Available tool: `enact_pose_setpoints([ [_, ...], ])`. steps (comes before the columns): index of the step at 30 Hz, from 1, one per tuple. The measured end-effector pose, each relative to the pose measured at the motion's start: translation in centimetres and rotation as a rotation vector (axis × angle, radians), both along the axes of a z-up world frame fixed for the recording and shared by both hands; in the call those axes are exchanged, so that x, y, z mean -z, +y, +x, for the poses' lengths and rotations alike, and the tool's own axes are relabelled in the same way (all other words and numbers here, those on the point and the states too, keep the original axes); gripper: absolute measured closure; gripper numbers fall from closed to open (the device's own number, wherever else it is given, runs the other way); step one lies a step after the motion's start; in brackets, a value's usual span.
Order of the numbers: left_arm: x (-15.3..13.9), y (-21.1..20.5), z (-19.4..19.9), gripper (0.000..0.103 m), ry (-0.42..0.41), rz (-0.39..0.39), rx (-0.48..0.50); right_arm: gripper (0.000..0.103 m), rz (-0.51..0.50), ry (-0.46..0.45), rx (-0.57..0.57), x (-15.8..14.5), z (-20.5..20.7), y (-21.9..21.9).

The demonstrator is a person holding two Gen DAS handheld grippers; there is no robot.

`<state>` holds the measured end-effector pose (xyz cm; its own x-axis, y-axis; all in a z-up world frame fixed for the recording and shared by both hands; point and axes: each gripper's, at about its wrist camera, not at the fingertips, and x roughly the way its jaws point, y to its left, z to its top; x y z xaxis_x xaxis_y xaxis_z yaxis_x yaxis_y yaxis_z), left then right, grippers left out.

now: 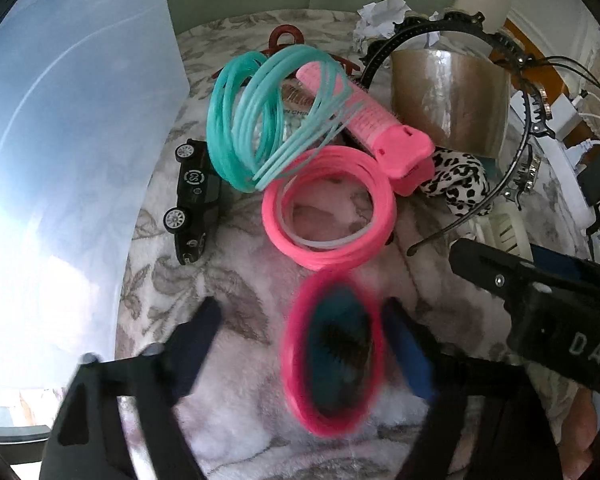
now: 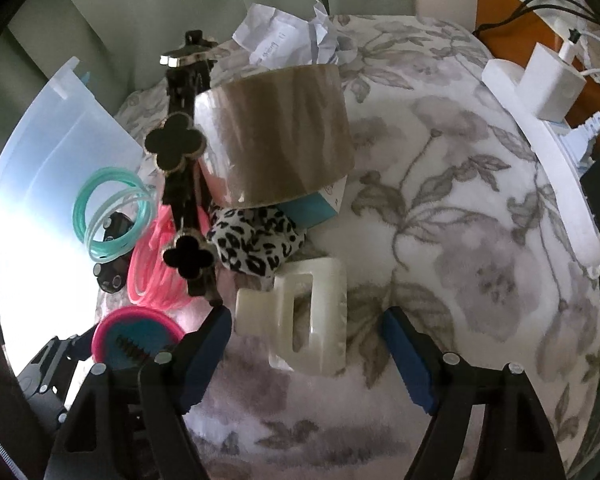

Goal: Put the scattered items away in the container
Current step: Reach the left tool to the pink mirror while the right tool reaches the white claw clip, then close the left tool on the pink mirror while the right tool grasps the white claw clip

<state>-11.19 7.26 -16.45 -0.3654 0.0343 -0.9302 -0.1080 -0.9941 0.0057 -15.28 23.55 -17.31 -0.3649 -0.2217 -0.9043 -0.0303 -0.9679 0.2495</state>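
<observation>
My left tool (image 1: 300,344) stands apart around the blurred pink round brush (image 1: 332,356) at lower centre, the clear container (image 1: 72,152) at left; my right tool (image 2: 308,352), also apart, frames the cream hair claw (image 2: 300,320), its long axis pointing away.

Daylight glares through the translucent bin (image 1: 72,152) at left, washing out the lower left of the right wrist view. Brush (image 1: 334,354) is motion-blurred. Fisheye curvature bends edges; corners vignette black.
</observation>
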Motion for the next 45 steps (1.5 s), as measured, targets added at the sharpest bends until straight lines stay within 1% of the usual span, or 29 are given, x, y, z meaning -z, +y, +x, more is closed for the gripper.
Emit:
enact_pose_setpoints([
  [2, -0.2, -0.2, 0.2, 0.031, -0.001, 0.012, -0.005, 0.029, 0.006, -0.001, 0.006, 0.0, 0.0, 0.0],
  [3, -0.2, -0.3, 0.3, 0.037, -0.004, 0.018, -0.005, 0.03, 0.006, -0.001, 0.009, -0.1, 0.1, 0.1],
  [4, -0.3, -0.4, 0.5, 0.04, -0.006, 0.025, -0.005, 0.031, 0.005, -0.001, 0.012, -0.1, 0.1, 0.1],
  [7, -0.6, -0.9, 1.1, 0.041, -0.017, 0.045, -0.007, 0.035, -0.002, 0.0, 0.016, -0.2, 0.4, 0.2],
  [11, -0.7, -1.5, 1.9, 0.04, -0.042, 0.068, -0.004, 0.036, -0.008, 0.0, 0.018, -0.4, 0.7, 0.2],
  [17, -1.0, -2.3, 3.0, 0.037, -0.087, 0.074, -0.026, 0.035, -0.02, -0.001, 0.021, -0.5, 1.3, 0.2],
  [21, -1.6, -2.6, 3.7, 0.036, -0.083, 0.086, -0.022, 0.035, -0.027, -0.001, 0.024, -0.7, 1.7, 0.2],
  [23, -1.9, -2.5, 4.2, 0.033, -0.078, 0.074, -0.008, 0.035, -0.03, -0.001, 0.026, -0.7, 1.8, 0.3],
  [24, -1.9, -2.5, 4.5, 0.029, -0.079, 0.065, -0.003, 0.035, -0.033, -0.001, 0.027, -0.7, 1.9, 0.3],
  [25, -1.9, -2.5, 4.8, 0.028, -0.086, 0.054, -0.003, 0.035, -0.035, -0.001, 0.028, -0.8, 1.9, 0.3],
  [31, -1.6, -2.3, 6.0, 0.027, -0.111, 0.01, 0.012, 0.035, -0.034, 0.002, 0.027, -0.8, 2.2, 0.4],
  [32, -1.5, -2.4, 6.1, 0.026, -0.112, 0.014, 0.008, 0.035, -0.032, 0.002, 0.027, -0.8, 2.2, 0.4],
  [35, -1.6, -2.7, 6.6, 0.025, -0.11, 0.027, 0.002, 0.035, -0.036, 0.003, 0.029, -0.8, 2.3, 0.7],
  [40, -1.9, -2.7, 7.5, 0.021, -0.096, 0.006, 0.003, 0.035, -0.035, 0.005, 0.031, -0.9, 2.7, 0.6],
  [43, -2.1, -2.9, 8.1, 0.021, -0.09, 0.013, 0.002, 0.035, -0.038, 0.007, 0.031, -1.1, 3.0, 0.5],
  [45, -2.4, -3.0, 8.5, 0.022, -0.085, 0.011, 0.001, 0.039, -0.042, 0.008, 0.031, -1.2, 3.3, 0.5],
])
